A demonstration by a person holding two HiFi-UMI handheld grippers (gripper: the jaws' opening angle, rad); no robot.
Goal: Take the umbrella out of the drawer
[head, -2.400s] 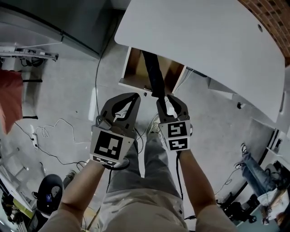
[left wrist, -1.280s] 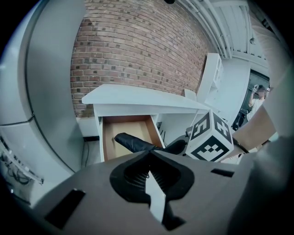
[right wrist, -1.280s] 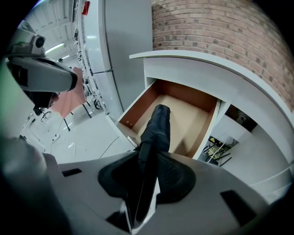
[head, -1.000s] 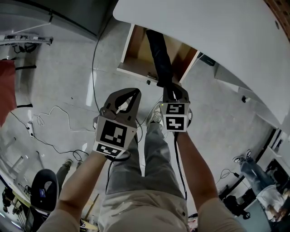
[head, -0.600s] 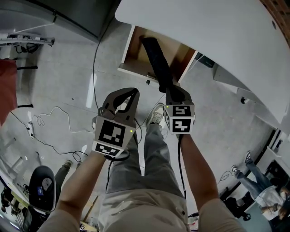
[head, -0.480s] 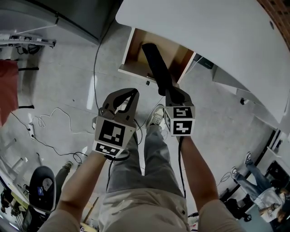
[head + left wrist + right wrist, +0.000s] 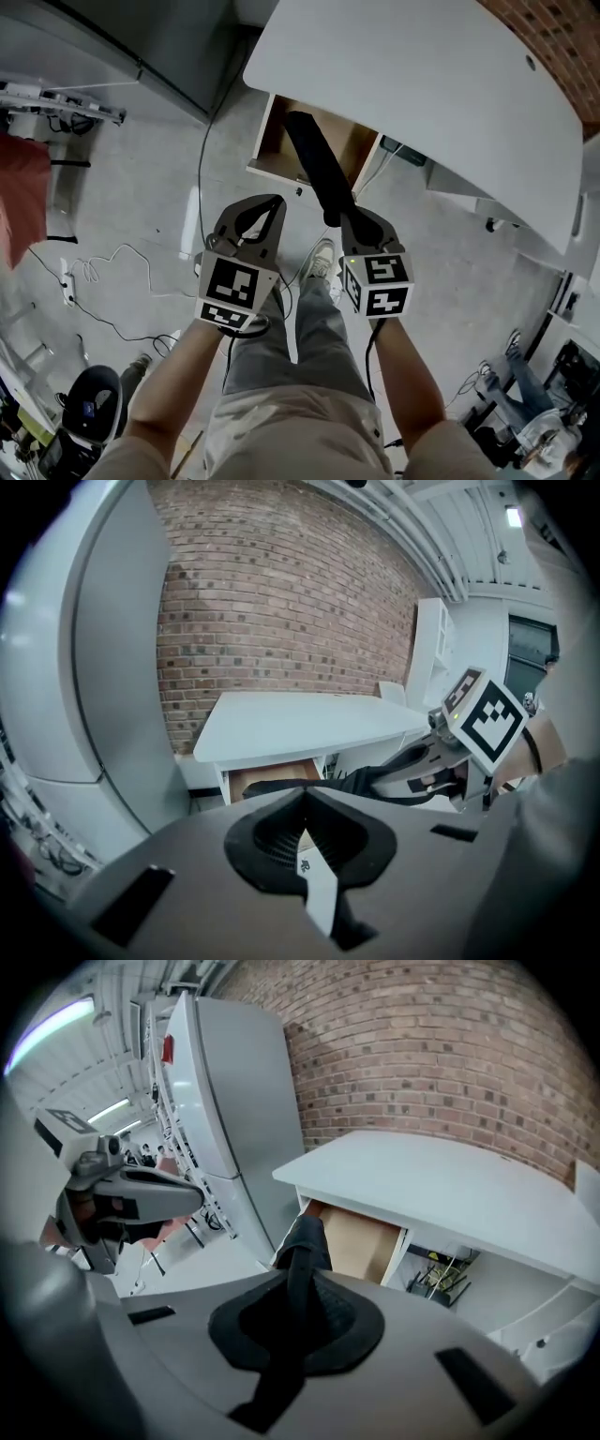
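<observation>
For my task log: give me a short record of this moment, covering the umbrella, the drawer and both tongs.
umbrella: black, folded, far end over the drawer
drawer: open, under white desk
right tongs: just been closing, clamped on umbrella's near end
left tongs: shut, empty

Lighting was bright, even and diffuse. A ceiling strip light (image 7: 54, 1024) showed in the right gripper view. The white bench top (image 7: 422, 84) ran near glare, with no hard shadows. Both gripper views had strong fisheye, dark vignetted corners and a bowed brick wall (image 7: 281, 602); their foreground nearest the lens was soft. The head view was sharp.
</observation>
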